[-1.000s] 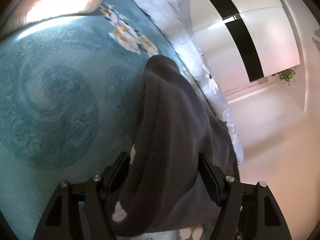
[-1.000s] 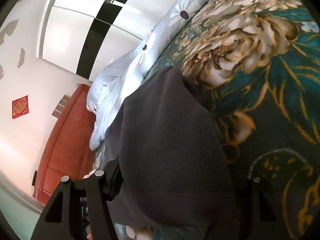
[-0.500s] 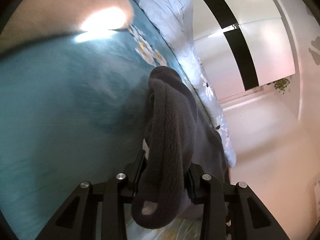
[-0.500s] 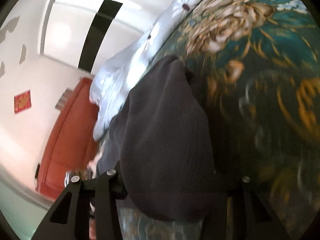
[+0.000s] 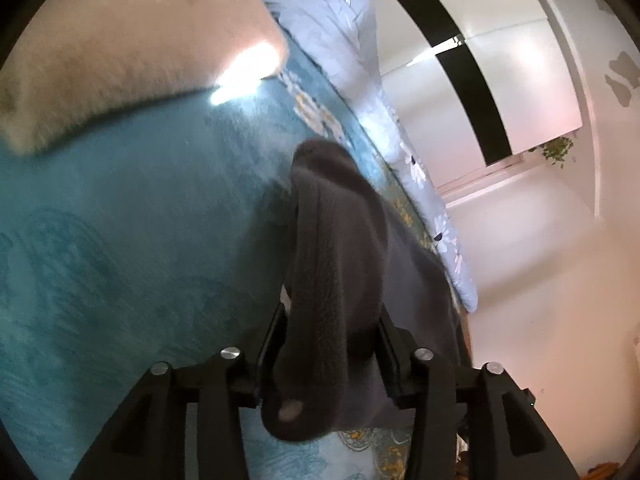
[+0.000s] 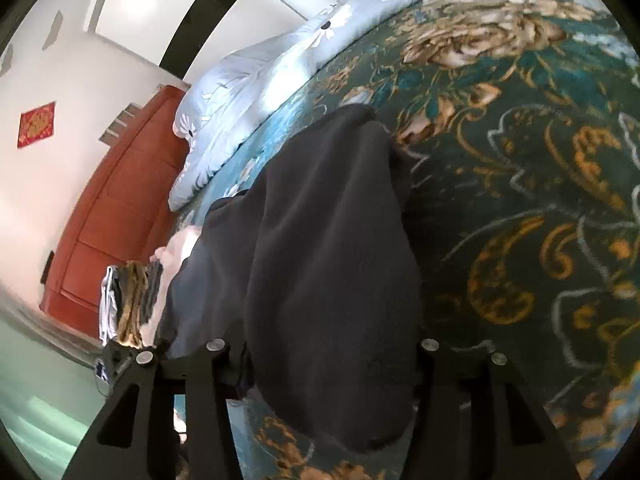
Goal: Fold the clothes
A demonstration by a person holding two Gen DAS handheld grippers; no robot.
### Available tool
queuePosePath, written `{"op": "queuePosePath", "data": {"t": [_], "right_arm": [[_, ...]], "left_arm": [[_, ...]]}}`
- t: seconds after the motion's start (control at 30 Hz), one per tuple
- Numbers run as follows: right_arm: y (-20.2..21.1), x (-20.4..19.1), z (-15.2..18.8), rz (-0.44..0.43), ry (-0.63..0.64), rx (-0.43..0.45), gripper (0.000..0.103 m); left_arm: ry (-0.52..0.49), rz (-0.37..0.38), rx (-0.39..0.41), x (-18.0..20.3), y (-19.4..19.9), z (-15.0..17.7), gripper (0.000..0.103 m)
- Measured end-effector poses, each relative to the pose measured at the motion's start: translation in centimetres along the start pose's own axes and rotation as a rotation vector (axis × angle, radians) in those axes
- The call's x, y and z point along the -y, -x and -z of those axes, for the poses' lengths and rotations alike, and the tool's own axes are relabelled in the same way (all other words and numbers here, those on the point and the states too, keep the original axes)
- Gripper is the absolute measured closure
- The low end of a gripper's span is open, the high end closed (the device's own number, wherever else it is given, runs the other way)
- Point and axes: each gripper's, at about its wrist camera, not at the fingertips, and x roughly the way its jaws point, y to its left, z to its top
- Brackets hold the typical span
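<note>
A dark grey fleece garment lies bunched on a teal floral bedspread. My left gripper is shut on a thick fold of it, and the cloth hangs out over the jaws. In the right wrist view the same garment drapes over my right gripper, which is shut on it; the fingertips are hidden under the cloth. The garment stretches between both grippers, a little above the bed.
A beige pillow lies at the far left. A light blue flowered duvet runs along the bed's far edge. A red wooden headboard and a stack of folded clothes are to the left. White wardrobe doors stand behind.
My left gripper closed on the fleece fold and lifted it. My right gripper kept its hold and moved with the garment across the bedspread; the folded stack came into view.
</note>
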Motion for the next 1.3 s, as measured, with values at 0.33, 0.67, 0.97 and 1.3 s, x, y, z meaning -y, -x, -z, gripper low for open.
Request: {"op": "queuePosePath", "data": {"t": [0.33, 0.67, 0.97, 1.3], "right_arm": [[2.4, 2.3, -2.0, 0.114, 0.010, 0.091, 0.040], [2.6, 3.2, -2.0, 0.044, -0.057, 0.093, 0.049], [2.0, 1.2, -3.0, 0.163, 0.024, 0.123, 0.096], [1.0, 4.4, -5.7, 0.062, -0.135, 0.157, 0.100]], "left_arm": [[-0.004, -0.099, 0.049, -1.0, 2.1, -2.9, 0.043], [-0.020, -0.101, -0.005, -0.8, -2.2, -5.2, 0.041], [-0.009, -0.091, -0.008, -0.7, -1.5, -5.0, 0.041], [0.001, -0.030, -0.030, -0.4, -3.2, -6.9, 0.041]]}}
